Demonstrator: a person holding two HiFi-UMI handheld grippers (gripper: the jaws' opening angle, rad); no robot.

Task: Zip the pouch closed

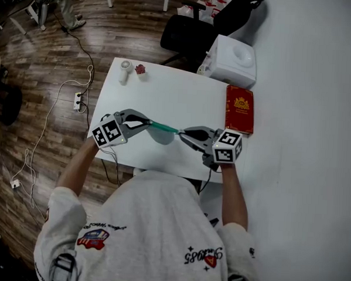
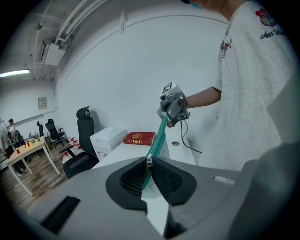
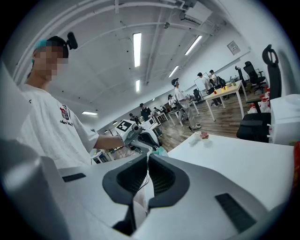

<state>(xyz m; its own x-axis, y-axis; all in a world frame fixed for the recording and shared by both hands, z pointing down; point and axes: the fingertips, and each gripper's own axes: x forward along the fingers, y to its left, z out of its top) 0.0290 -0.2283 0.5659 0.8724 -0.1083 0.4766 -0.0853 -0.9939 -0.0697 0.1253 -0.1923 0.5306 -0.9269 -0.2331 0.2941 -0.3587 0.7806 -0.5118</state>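
Observation:
A see-through pouch point(image 1: 163, 136) with a green zipper point(image 1: 163, 127) hangs stretched between my two grippers, just above the white table point(image 1: 166, 95). My left gripper point(image 1: 147, 124) is shut on the zipper's silver pull point(image 2: 149, 160) at the pouch's left end. From there the green zipper point(image 2: 159, 136) runs straight to the right gripper point(image 2: 172, 108). My right gripper point(image 1: 183, 132) is shut on the pouch's other end, with thin pouch material point(image 3: 143, 187) pinched between its jaws. In the right gripper view the left gripper point(image 3: 136, 136) faces me with a bit of green point(image 3: 160, 151) at its tip.
A red book point(image 1: 240, 108) lies at the table's right edge and a white box-shaped appliance point(image 1: 231, 60) stands at the far right corner. A small white object point(image 1: 125, 71) and a red one point(image 1: 140, 69) sit at the far left corner. A black chair point(image 1: 190, 32) stands behind the table.

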